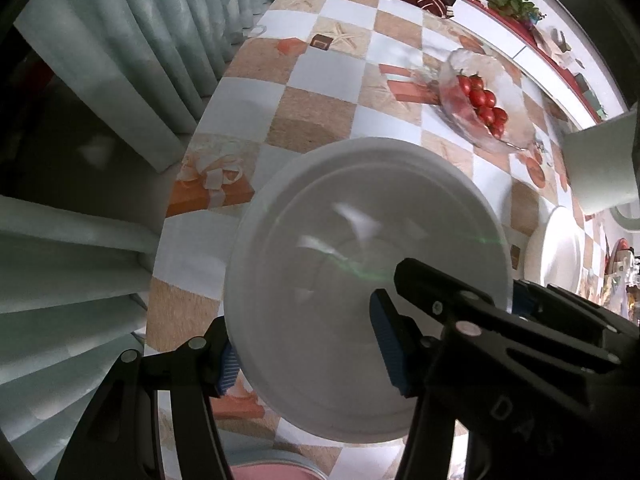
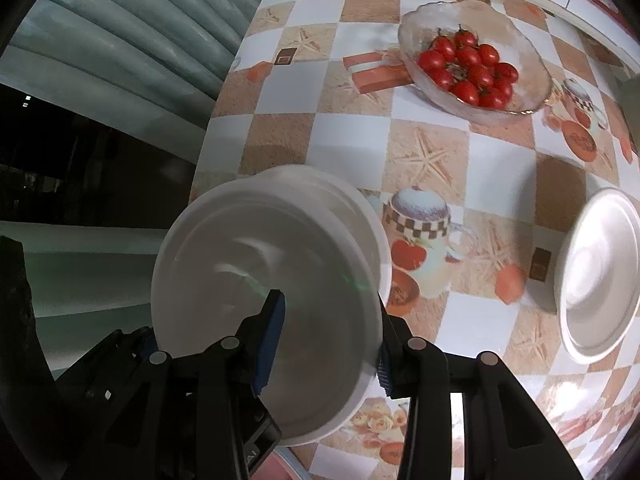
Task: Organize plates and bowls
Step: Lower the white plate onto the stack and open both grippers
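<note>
White bowl [image 1: 360, 272] — rim pinched by left tongs [image 1: 308, 354] and right tongs [image 2: 326, 344], above checkered desk [image 2: 352, 140], second bowl [image 2: 600, 272] well apart — glass dish of tomatoes [image 2: 472, 64] beyond.

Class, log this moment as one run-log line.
left gripper: shut on white bowl | right gripper: shut on white bowl | white plate: on table

Black jaws, blue ribbed pads [image 1: 386, 344].

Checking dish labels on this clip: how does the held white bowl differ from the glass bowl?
The white bowl is opaque and empty; the glass bowl is clear and holds tomatoes. The white bowl is tilted between both grippers (left, right); the glass bowl sits untouched on the table. Both are round.
</note>
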Demonstrator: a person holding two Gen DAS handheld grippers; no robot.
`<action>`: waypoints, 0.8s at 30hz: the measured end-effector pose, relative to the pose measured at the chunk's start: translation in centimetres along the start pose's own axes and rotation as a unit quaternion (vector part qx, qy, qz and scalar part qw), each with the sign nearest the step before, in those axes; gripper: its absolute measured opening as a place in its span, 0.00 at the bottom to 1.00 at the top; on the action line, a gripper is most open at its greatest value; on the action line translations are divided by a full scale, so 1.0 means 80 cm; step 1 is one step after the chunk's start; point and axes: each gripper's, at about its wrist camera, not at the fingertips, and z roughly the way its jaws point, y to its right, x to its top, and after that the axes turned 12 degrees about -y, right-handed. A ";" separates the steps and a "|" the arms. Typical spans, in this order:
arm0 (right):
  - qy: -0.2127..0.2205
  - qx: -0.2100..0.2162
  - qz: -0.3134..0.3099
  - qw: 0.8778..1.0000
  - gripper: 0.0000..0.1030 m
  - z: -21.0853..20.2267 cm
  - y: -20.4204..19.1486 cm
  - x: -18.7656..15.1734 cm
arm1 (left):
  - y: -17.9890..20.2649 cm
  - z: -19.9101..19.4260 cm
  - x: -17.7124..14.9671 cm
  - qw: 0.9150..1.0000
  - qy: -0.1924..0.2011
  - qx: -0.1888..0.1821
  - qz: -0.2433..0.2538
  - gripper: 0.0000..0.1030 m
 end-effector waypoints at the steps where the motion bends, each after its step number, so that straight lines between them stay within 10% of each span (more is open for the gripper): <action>1: -0.001 -0.002 0.000 1.000 0.42 0.002 -0.001 0.002 | -0.001 0.003 0.002 1.000 -0.002 0.000 -0.001 0.59; 20: -0.011 -0.022 -0.008 1.000 0.43 0.020 -0.003 0.016 | -0.007 0.025 0.014 1.000 -0.004 -0.009 0.000 0.64; 24: -0.002 -0.033 -0.011 0.999 0.74 0.018 -0.006 0.016 | -0.012 0.021 0.015 1.000 0.003 0.017 -0.018 0.72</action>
